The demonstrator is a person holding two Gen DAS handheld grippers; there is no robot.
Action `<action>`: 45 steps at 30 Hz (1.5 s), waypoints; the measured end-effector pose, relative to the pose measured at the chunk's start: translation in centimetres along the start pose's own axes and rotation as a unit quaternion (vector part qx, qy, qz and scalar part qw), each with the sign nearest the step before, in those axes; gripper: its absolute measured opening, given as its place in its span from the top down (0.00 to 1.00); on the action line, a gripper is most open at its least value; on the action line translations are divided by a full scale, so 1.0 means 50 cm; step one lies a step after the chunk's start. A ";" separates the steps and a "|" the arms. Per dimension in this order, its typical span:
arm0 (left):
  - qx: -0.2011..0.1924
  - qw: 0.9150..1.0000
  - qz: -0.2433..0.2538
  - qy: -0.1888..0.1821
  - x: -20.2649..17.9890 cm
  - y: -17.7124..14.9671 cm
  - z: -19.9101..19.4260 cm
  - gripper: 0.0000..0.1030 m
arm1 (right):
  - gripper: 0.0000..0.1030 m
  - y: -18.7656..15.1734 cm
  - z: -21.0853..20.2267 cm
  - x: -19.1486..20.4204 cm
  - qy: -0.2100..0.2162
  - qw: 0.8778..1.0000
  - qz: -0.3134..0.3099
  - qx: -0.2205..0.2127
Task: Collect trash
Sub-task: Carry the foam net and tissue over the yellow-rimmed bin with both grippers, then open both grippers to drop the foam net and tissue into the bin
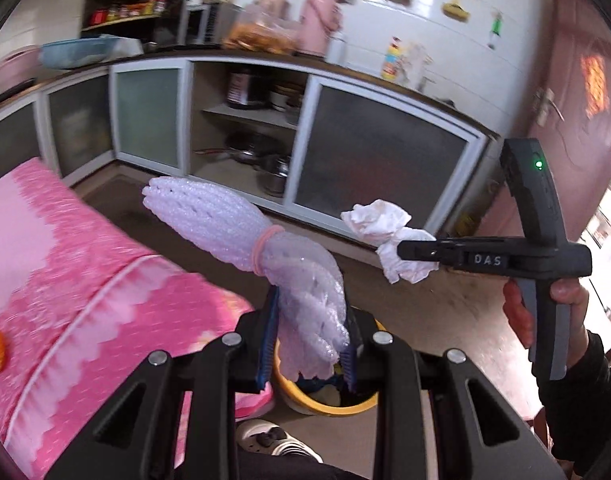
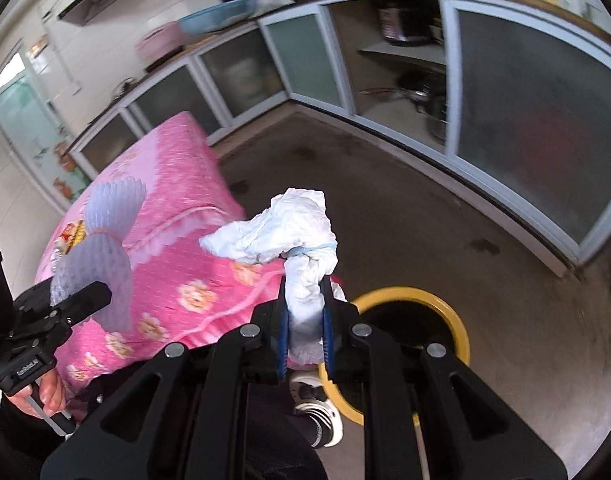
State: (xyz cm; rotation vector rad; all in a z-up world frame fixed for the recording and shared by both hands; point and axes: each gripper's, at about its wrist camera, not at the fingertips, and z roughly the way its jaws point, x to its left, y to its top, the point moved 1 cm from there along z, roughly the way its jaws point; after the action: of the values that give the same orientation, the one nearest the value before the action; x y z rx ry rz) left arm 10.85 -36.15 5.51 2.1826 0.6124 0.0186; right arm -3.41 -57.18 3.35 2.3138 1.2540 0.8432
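Left wrist view: "DAS" is printed on the right gripper (image 1: pixel 409 249), which is clamped on a crumpled white tissue wad (image 1: pixel 379 222) at 3 o'clock. Left gripper (image 1: pixel 309 340) pinches a purple foam net sleeve (image 1: pixel 225 220) tied with a pink band, its long axis running toward 10 o'clock. Below sits a yellow-rimmed bin (image 2: pixel 457 320); a pink flowered cloth (image 1: pixel 85 280) lies at 8 o'clock, glass-door cabinets (image 1: pixel 377 160) behind
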 end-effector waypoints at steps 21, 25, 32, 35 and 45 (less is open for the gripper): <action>0.151 0.984 0.024 -0.087 -0.111 -0.085 0.364 0.76 | 0.88 -0.188 0.201 -0.249 -0.016 0.982 0.153 0.113; 0.177 0.980 0.022 -0.092 -0.114 -0.096 0.422 0.76 | 0.88 -0.203 0.243 -0.275 -0.008 0.976 0.175 0.131; 0.202 0.975 0.020 -0.095 -0.119 -0.103 0.476 0.70 | 0.86 -0.210 0.288 -0.296 -0.015 0.970 0.189 0.156; 0.202 0.974 0.009 -0.097 -0.115 -0.106 0.478 0.58 | 0.83 -0.216 0.298 -0.308 -0.028 0.967 0.192 0.165; 0.208 0.971 -0.023 -0.116 -0.101 -0.117 0.465 0.19 | 0.46 -0.219 0.280 -0.337 -0.056 0.963 0.218 0.149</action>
State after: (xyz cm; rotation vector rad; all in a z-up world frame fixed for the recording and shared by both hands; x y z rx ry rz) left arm 9.04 -52.39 -12.75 2.5213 0.5702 -0.4187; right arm -8.11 -66.17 -18.94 2.9007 0.8822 0.6740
